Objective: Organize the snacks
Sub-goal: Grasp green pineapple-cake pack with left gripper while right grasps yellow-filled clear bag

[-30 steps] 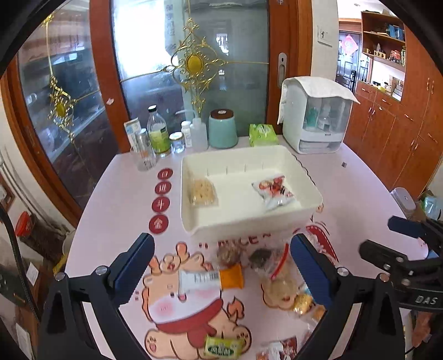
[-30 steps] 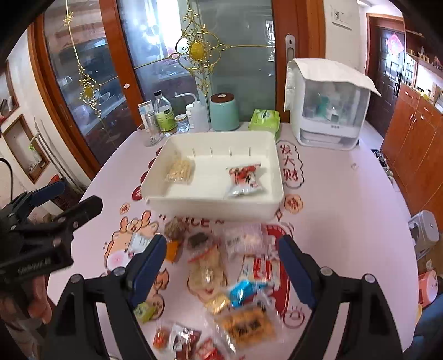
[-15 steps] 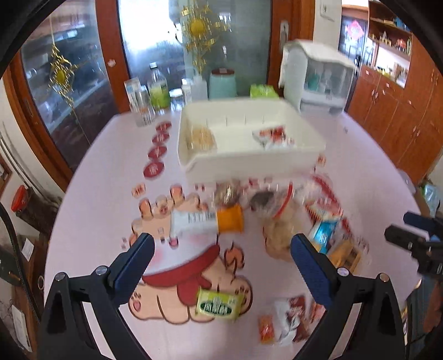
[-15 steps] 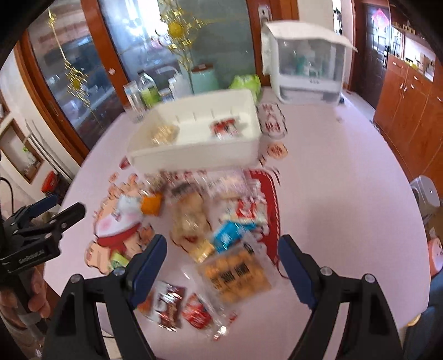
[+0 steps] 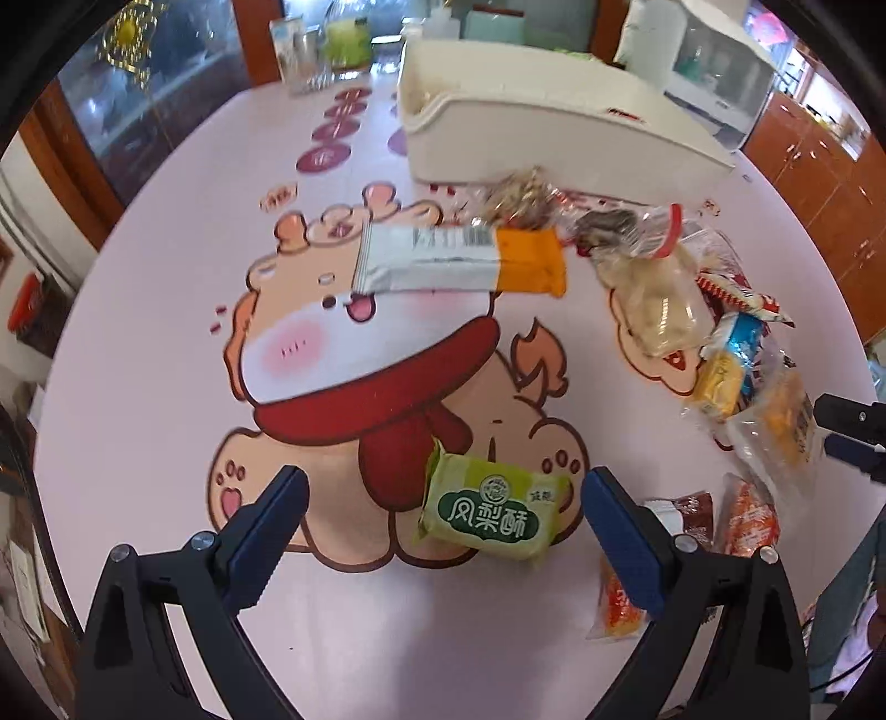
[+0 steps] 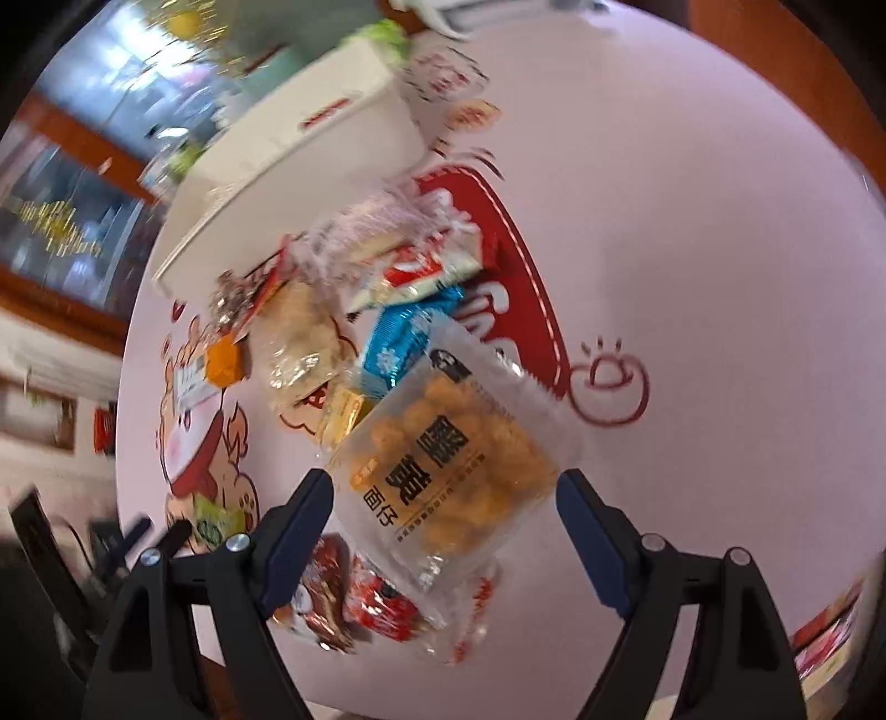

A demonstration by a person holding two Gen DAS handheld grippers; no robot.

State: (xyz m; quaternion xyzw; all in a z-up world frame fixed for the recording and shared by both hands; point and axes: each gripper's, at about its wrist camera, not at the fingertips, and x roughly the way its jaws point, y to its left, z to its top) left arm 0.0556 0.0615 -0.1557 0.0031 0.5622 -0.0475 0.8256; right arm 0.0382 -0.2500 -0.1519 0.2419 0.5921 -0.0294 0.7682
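My left gripper [image 5: 443,531] is open, its jaws standing either side of a green pineapple-cake packet [image 5: 493,512] on the pink table. My right gripper [image 6: 446,526] is open, its jaws either side of a clear bag of orange puffs [image 6: 443,443]. A white bin [image 5: 554,119] stands at the back; it also shows in the right wrist view [image 6: 299,149]. A silver and orange bar [image 5: 459,260] lies in front of the bin. The right gripper's tips [image 5: 853,432] show at the right edge of the left wrist view.
Several loose snack packets [image 5: 720,332] lie in a heap right of centre, with red packets [image 6: 354,598] near the front edge. Bottles and jars [image 5: 326,44] and a white appliance [image 5: 714,50] stand behind the bin. The right wrist view is tilted and blurred.
Both grippers have dropped low and forward toward the table. The left now frames the green packet; the right now frames the orange puff bag. Both stay open.
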